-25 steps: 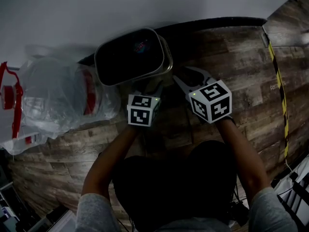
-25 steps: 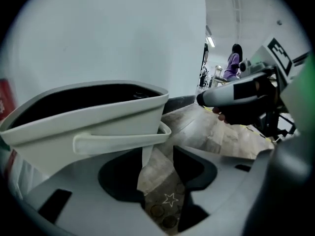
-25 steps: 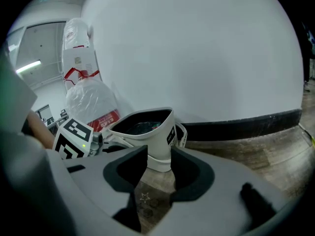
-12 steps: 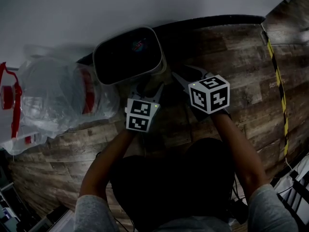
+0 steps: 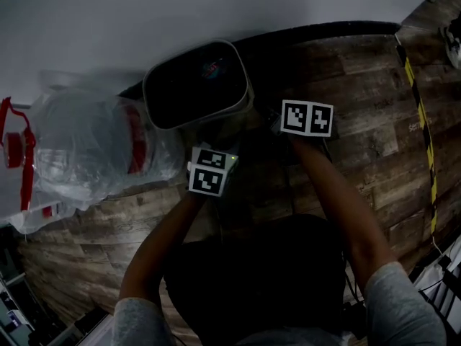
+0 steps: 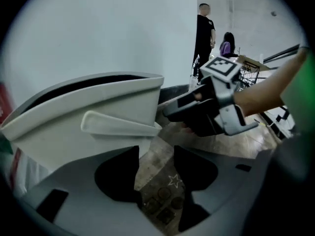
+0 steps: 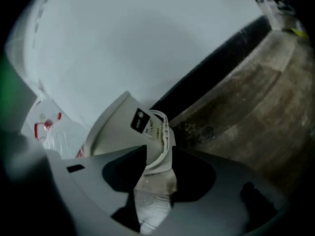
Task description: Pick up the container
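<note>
In the head view the container [image 5: 196,85] stands on the floor [image 5: 360,85] by the wall [image 5: 216,6], its inside too dark to read; this looks like the approach stage. In the left gripper view the left hand-held gripper [image 6: 156,154], jaws opening, frames only floor beside the container's lip [image 6: 118,124]. In the right gripper view the right hand-held gripper [image 7: 158,151] gapes with the rim [image 7: 160,132] between its jaws, unclamped; closing should follow.
</note>
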`<state>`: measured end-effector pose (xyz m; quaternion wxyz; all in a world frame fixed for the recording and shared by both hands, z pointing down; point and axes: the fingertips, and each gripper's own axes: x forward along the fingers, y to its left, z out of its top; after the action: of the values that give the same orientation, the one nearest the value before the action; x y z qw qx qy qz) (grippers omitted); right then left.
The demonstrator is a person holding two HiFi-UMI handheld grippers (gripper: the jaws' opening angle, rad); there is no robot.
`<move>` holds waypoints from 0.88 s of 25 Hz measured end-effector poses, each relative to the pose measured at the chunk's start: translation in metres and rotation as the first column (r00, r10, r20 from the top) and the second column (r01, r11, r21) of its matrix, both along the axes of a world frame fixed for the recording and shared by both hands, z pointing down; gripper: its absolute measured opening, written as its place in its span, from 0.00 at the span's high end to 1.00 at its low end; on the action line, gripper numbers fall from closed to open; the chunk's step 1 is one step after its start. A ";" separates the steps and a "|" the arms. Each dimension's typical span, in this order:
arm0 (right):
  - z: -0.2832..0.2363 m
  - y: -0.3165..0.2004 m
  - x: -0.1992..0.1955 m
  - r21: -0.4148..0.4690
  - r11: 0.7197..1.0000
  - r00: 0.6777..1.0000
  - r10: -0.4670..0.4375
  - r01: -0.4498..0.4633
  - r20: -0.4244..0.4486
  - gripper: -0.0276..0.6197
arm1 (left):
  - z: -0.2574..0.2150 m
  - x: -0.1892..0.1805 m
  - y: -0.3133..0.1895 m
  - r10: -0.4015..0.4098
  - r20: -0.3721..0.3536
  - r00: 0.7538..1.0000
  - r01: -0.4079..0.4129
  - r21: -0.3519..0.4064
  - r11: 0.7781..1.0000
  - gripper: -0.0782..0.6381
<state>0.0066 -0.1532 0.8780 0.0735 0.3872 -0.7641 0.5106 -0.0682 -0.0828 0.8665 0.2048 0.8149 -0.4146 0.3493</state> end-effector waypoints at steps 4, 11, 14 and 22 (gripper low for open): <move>0.029 -0.001 -0.010 -0.144 0.986 0.990 0.100 -0.086 0.097 0.72 | -0.005 -0.011 0.015 0.054 0.034 0.998 -0.054 0.003 0.999 0.59; 0.044 0.001 -0.027 -0.377 0.915 0.854 0.306 -0.142 0.421 0.72 | -0.010 -0.024 0.026 0.045 0.015 0.999 -0.045 -0.006 0.999 0.59; 0.046 0.003 -0.027 -0.437 0.885 0.766 0.390 -0.159 0.511 0.72 | -0.010 -0.021 0.029 0.056 0.012 0.998 -0.056 -0.007 0.998 0.59; 0.036 -0.001 -0.027 -0.457 0.873 0.667 0.443 -0.170 0.599 0.81 | -0.012 -0.021 0.035 0.088 0.019 0.996 -0.088 0.006 0.996 0.59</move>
<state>-0.0205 -0.1541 0.9138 -0.2335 0.2746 -0.5500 0.7534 -0.0893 -0.0475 0.8546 0.1828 0.8296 -0.3815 0.3643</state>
